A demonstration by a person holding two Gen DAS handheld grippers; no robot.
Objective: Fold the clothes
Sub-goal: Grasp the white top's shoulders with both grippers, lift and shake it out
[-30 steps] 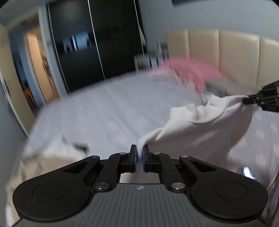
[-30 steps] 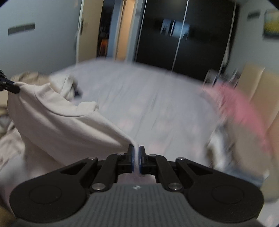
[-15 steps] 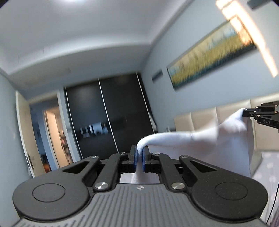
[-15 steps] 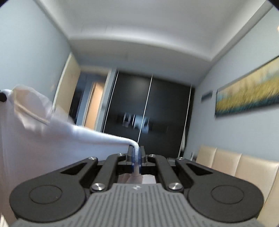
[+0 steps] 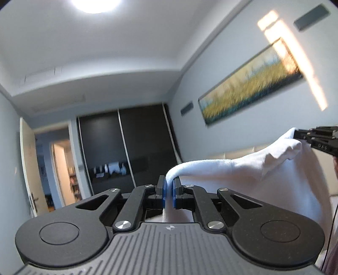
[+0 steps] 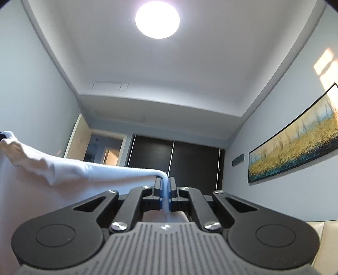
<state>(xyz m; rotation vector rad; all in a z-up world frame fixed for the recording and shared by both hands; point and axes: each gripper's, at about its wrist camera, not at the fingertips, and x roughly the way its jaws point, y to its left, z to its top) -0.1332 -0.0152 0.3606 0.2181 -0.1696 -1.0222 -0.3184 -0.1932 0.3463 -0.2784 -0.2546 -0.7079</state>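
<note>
My left tool (image 5: 168, 191) is clamped on one corner of the soft white cotton garment (image 5: 264, 175) and my right tool (image 6: 166, 193) pinches the other, so its top edge spans between them and the body hangs below, out of view. A second ago both cameras looked over the bed; now they show only the black sliding wardrobe (image 5: 135, 146) and the round ceiling lamp (image 6: 157, 19) (I've lifted high). I judge the cloth is clear, ready to lay flat.

Only a pale strip of the bed (image 5: 334, 201) shows at the left view's right edge, nothing visibly lying on it.
</note>
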